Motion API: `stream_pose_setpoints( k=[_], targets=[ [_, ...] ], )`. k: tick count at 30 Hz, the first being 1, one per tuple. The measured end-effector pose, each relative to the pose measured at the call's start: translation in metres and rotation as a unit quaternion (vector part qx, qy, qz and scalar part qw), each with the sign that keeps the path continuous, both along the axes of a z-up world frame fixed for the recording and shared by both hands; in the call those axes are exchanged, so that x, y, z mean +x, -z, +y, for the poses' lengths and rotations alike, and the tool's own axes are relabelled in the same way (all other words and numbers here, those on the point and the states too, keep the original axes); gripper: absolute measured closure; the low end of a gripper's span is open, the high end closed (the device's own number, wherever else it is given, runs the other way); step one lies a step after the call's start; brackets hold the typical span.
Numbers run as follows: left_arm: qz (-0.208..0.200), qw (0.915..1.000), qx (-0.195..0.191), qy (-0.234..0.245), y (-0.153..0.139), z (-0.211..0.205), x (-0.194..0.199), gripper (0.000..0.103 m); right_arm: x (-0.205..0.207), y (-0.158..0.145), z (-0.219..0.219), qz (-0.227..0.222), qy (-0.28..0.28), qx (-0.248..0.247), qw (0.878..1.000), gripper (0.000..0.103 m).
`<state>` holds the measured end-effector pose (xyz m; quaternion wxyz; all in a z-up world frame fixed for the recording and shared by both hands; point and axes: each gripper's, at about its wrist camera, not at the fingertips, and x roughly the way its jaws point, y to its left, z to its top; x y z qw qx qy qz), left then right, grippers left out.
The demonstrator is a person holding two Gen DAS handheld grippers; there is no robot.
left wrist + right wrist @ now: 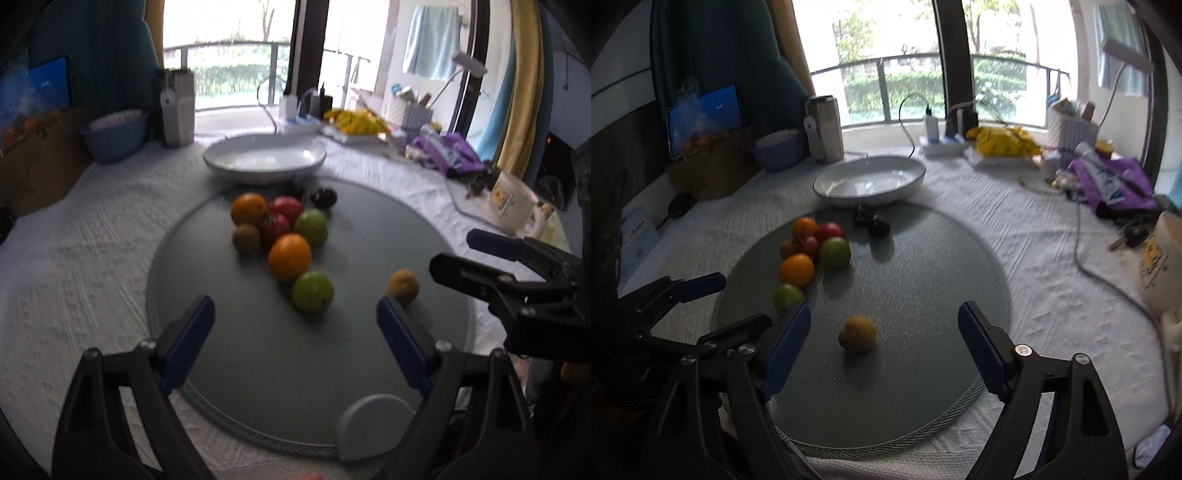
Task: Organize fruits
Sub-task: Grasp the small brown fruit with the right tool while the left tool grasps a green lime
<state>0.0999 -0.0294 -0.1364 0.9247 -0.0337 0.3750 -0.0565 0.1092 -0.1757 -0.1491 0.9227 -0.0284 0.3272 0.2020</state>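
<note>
A cluster of fruits lies on the round grey mat [258,350]: two oranges [289,256], two green fruits [312,291], red tomatoes [286,206], a kiwi [245,237] and dark fruits [324,197]. A yellow-brown fruit [857,333] sits alone nearer me. Behind the mat stands an empty white bowl [264,158]. My left gripper [295,314] is open above the mat's near part, just short of the near green fruit. My right gripper [884,314] is open, with the lone fruit ahead between its fingers' lines, untouched. The two grippers sit side by side.
A cream mug [513,206] and a cable [1082,258] lie to the right. A blue bowl [114,134], a cardboard box [713,173] and a tumbler [827,129] stand back left. A purple bag [1115,184] and keys [1126,236] clutter the back right. A grey disc [373,424] rests on the mat's near edge.
</note>
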Motion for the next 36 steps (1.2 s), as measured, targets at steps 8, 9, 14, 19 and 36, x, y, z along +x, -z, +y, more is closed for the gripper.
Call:
stream_pose_setpoints(
  k=[8,9,14,19,36],
  targets=[
    [0.031,0.9995,-0.009,-0.005,0.012,-0.001,0.016,0.034,0.013,0.024,0.01,0.042,-0.05,-0.009,0.998,0.051],
    [0.034,0.9994,-0.008,-0.005,0.013,-0.002,0.017,0.036,0.013,0.025,0.01,0.044,-0.054,-0.01,0.998,0.052],
    [0.044,0.999,-0.003,0.0,0.014,-0.008,0.025,0.046,0.017,0.028,0.009,0.05,-0.075,-0.004,0.996,0.064],
    [0.053,0.9986,0.001,0.004,0.016,-0.014,0.03,0.055,0.019,0.031,0.009,0.056,-0.093,-0.005,0.994,0.069],
    [0.042,0.9989,0.011,0.016,0.004,-0.021,0.033,0.073,0.019,0.021,0.004,0.039,-0.097,-0.002,0.994,0.073]
  ],
)
